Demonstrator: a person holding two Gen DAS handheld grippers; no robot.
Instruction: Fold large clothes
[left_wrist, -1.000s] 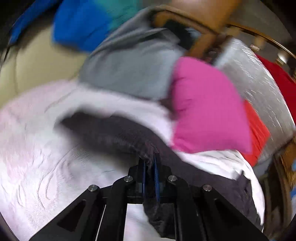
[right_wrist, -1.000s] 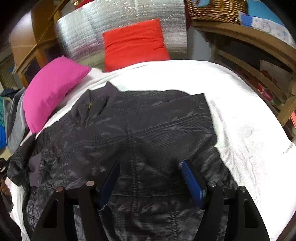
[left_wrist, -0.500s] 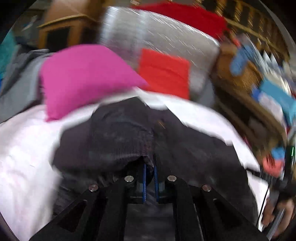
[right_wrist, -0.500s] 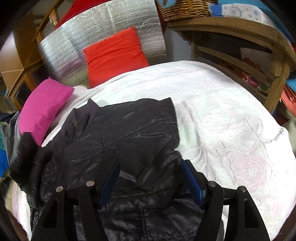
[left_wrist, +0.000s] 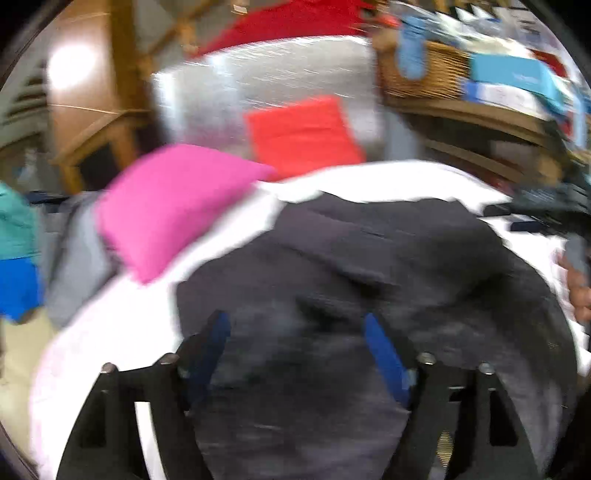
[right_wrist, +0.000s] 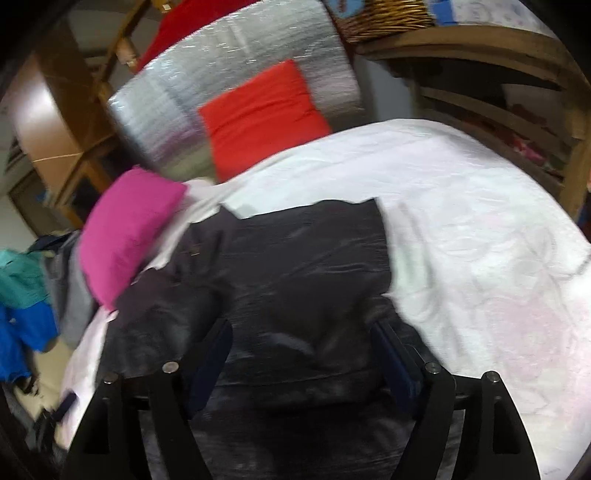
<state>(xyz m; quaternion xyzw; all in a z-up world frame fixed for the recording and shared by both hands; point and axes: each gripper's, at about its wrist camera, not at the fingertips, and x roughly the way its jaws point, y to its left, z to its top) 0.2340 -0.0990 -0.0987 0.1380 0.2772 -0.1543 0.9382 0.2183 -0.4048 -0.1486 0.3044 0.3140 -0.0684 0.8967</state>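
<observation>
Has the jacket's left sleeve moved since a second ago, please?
Yes. The sleeve, earlier spread out near the pink pillow, now lies folded across the jacket, released by the left hand-held gripper.

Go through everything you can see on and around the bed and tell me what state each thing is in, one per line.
left gripper: open, holding nothing, above the jacket
right gripper: open, holding nothing, above the jacket
dark jacket: lying on the bed, partly folded, wrinkled
white bedspread: spread out
pink pillow: at the bed's edge, beside the jacket
red cushion: leaning against the silver panel

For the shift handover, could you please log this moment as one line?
stage: sleeve fold | dark jacket: spread on white bedspread | left hand-held gripper: open, empty | right hand-held gripper: open, empty
</observation>
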